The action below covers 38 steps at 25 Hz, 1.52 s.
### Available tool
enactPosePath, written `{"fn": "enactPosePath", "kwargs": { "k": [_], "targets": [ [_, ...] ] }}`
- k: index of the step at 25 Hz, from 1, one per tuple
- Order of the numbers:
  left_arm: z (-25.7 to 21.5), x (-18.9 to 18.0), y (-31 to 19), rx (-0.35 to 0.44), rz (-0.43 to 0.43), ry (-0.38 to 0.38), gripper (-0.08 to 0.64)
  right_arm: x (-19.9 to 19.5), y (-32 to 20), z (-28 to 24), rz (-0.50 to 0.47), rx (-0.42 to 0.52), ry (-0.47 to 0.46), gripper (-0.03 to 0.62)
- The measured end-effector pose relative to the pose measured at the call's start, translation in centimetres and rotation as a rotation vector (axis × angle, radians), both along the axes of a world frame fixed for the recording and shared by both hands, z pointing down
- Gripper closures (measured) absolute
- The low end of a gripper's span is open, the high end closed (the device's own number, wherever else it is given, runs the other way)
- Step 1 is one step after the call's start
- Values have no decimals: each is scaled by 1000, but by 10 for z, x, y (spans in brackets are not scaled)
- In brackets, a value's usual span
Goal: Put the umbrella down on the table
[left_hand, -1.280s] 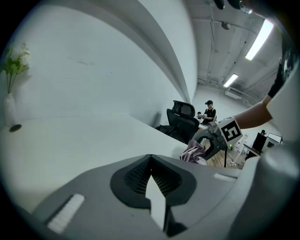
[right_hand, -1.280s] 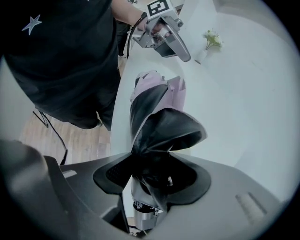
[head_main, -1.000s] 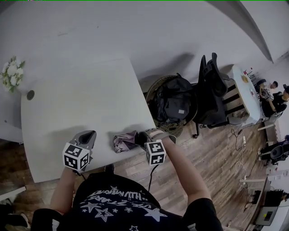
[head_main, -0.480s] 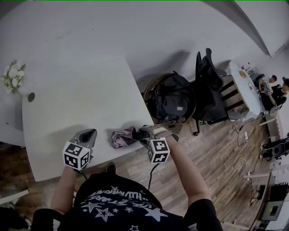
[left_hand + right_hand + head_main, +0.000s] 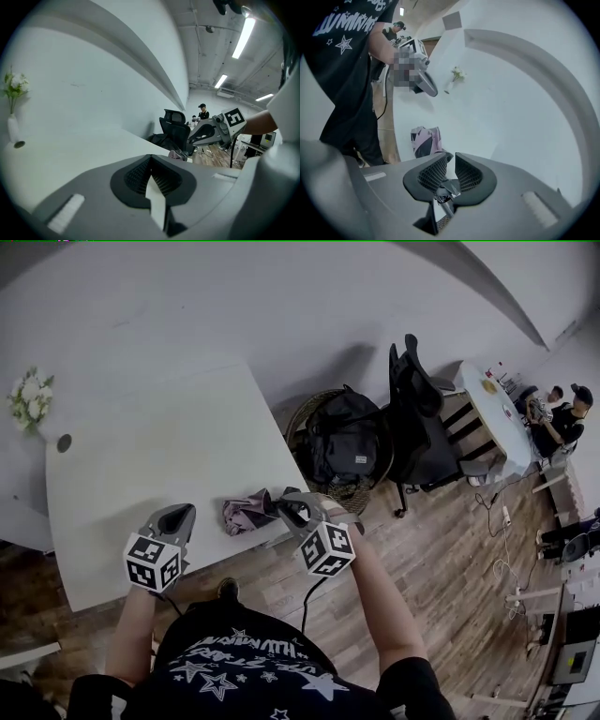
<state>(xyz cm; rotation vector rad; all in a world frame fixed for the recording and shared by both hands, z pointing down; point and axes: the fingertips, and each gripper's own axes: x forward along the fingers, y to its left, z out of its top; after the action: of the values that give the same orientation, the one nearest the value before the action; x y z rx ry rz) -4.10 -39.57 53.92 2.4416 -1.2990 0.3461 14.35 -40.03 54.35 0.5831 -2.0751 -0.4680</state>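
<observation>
This is an open-plan office. A wide white table (image 5: 141, 446) stands against a plain white wall (image 5: 234, 306), and a black swivel chair (image 5: 412, 418) stands off its right edge. Past the chair, people (image 5: 553, 409) sit at a second table (image 5: 492, 418). Loose cables (image 5: 500, 554) trail over the wood-plank floor (image 5: 450, 596). Long strip lights (image 5: 243, 37) hang from a bare ceiling (image 5: 206, 56). A backpack (image 5: 342, 442) sits in a wicker basket (image 5: 354, 495), and a vase of flowers (image 5: 28, 399) stands at the white table's far left edge.
</observation>
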Motion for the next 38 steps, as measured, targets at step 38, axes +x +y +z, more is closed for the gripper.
{"fn": "enactPosePath", "kwargs": {
  "k": [38],
  "targets": [
    [-53,48,224,106,84,-10,557,8,217,-87,439,50,-619,577]
  ]
}}
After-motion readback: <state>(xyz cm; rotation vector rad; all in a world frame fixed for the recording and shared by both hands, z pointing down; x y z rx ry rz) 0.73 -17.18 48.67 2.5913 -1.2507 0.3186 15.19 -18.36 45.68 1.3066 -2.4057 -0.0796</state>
